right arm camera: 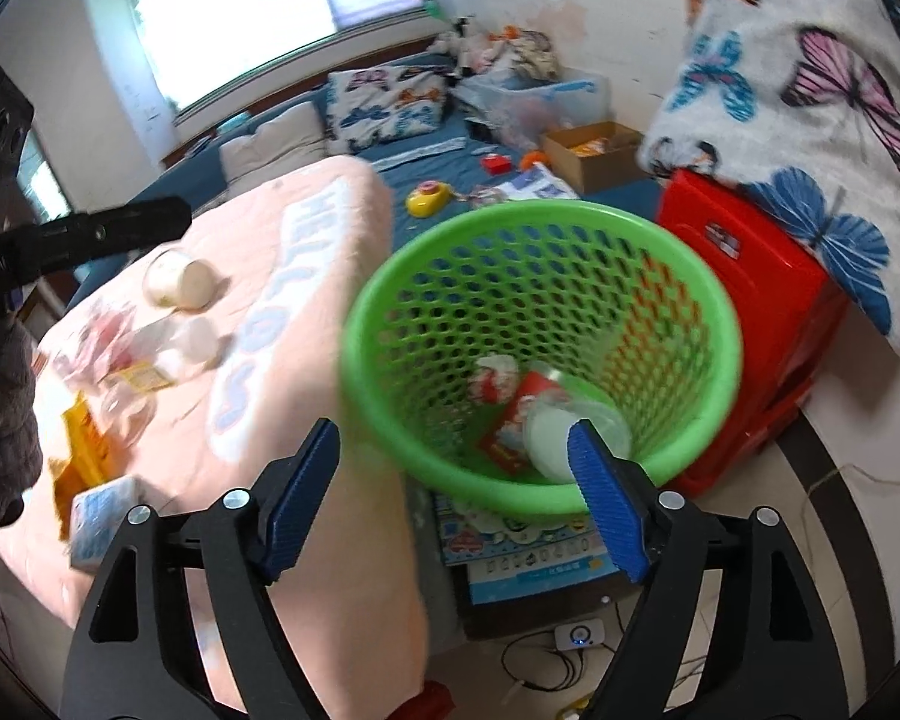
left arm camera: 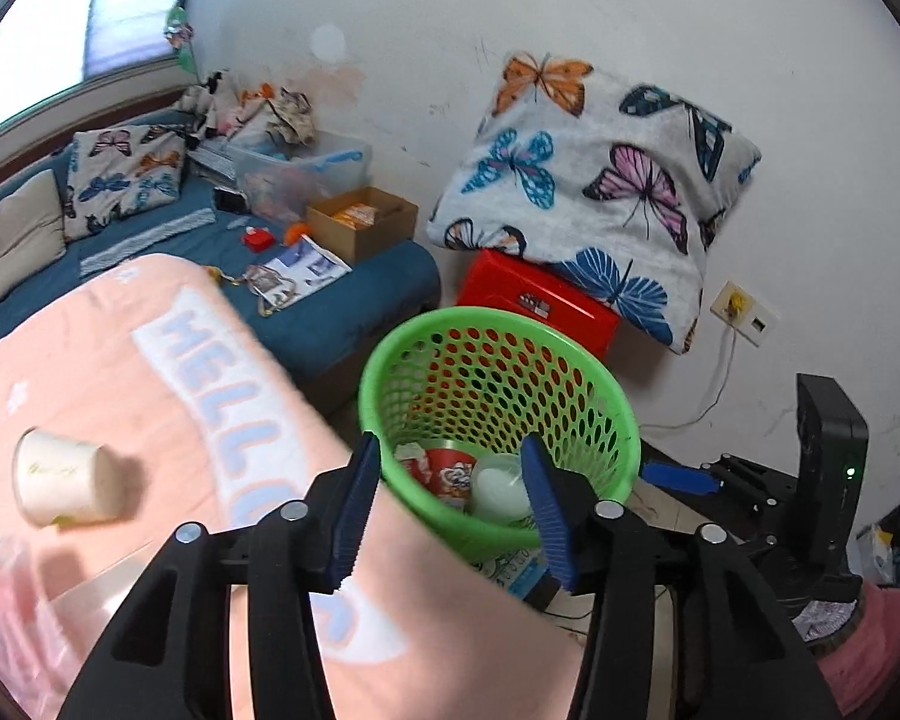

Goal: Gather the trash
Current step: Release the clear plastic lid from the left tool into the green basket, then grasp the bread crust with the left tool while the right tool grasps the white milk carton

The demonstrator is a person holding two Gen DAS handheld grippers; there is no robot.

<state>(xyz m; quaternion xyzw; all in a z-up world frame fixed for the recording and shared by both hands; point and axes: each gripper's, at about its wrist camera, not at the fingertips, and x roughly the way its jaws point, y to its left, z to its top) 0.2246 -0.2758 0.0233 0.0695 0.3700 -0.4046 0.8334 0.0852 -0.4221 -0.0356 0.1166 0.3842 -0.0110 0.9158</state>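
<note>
Both grippers hang released over green basket (right arm camera: 540, 354), jaws empty: left gripper (left arm camera: 450, 516), right gripper (right arm camera: 456, 504). Paper cup (left arm camera: 66, 486) on its side mid pink blanket (left arm camera: 150, 396).

You have one green basket (right arm camera: 540, 324) at about one o'clock, with three pieces in it: one red packet (right arm camera: 513, 429), one pale cup (right arm camera: 555, 435) and one crumpled wrapper (right arm camera: 492, 375). On the pink blanket (right arm camera: 258, 276) at ten o'clock you have one paper cup (right arm camera: 180, 279), one clear bottle (right arm camera: 177, 348), one yellow box (right arm camera: 84, 450) and one small blue-white carton (right arm camera: 99, 516). There are two butterfly pillows (right arm camera: 810, 90), one red crate (right arm camera: 750, 300) and one cardboard box (right arm camera: 594, 153).
</note>
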